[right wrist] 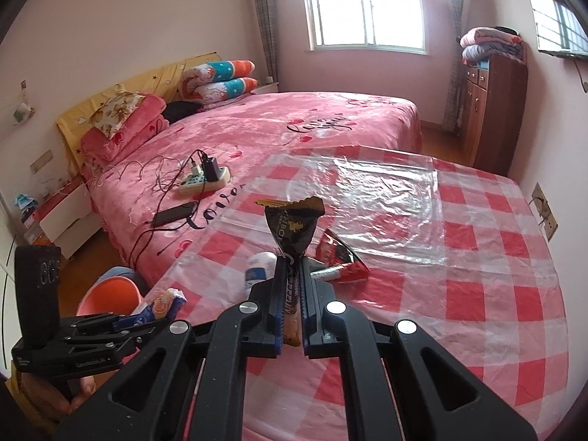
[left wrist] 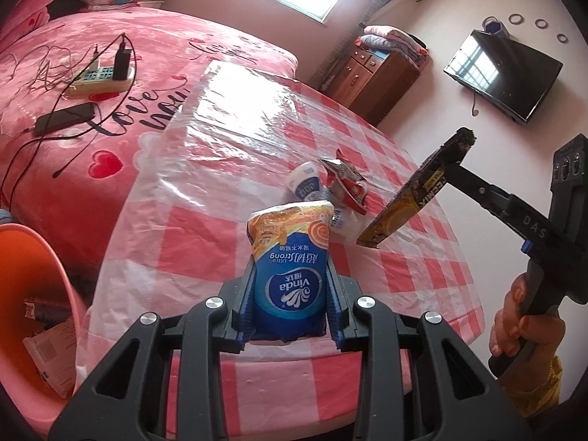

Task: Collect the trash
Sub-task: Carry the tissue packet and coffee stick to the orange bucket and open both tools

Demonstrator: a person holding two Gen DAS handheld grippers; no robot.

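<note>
Gripping tissue pack [left wrist: 290, 272], left tool [left wrist: 290, 275] clenched; right tool [right wrist: 293, 286] pinching wrapper [right wrist: 292, 231] (above table [right wrist: 477, 257]).

cup [left wrist: 305, 183] beside torn wrapper [left wrist: 347, 183] on table [left wrist: 228, 154], bed [left wrist: 55, 84] behind

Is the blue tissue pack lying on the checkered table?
No, the blue tissue pack is held up off the red-checkered table by the left gripper.

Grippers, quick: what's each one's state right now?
Left gripper: shut on the Vinda tissue pack.
Right gripper: shut on the black-and-gold snack wrapper.
</note>
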